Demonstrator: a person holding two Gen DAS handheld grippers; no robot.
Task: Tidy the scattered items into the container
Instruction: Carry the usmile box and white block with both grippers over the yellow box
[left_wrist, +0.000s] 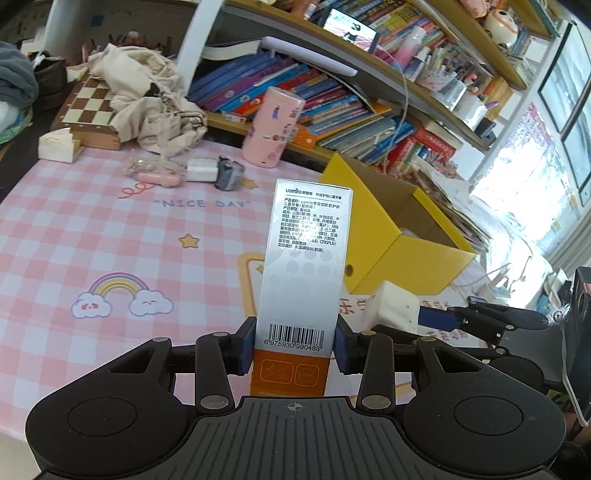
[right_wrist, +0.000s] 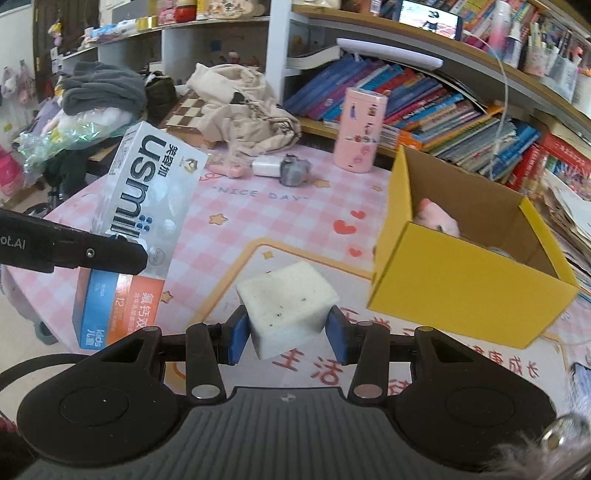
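My left gripper (left_wrist: 295, 345) is shut on a tall silver and orange toothpaste box (left_wrist: 306, 258), held upright above the pink checked tablecloth (left_wrist: 110, 240). That same toothpaste box (right_wrist: 144, 206) shows at the left of the right wrist view. My right gripper (right_wrist: 286, 334) is shut on a white foam cube (right_wrist: 288, 302), and the cube (left_wrist: 389, 306) also appears at the right of the left wrist view. The yellow cardboard box (right_wrist: 465, 277) stands open to the right with a pink item (right_wrist: 439, 219) inside. In the left wrist view the yellow box (left_wrist: 388, 221) lies just behind the toothpaste box.
At the table's back lie a pink cylinder case (left_wrist: 271, 127), a white charger (left_wrist: 201, 170), a grey gadget (left_wrist: 229, 173) and a pink item in wrap (left_wrist: 155, 173). A chessboard (left_wrist: 88, 107) under a beige cloth bag (left_wrist: 147, 96) sits far left. Bookshelves (left_wrist: 332, 99) line the back.
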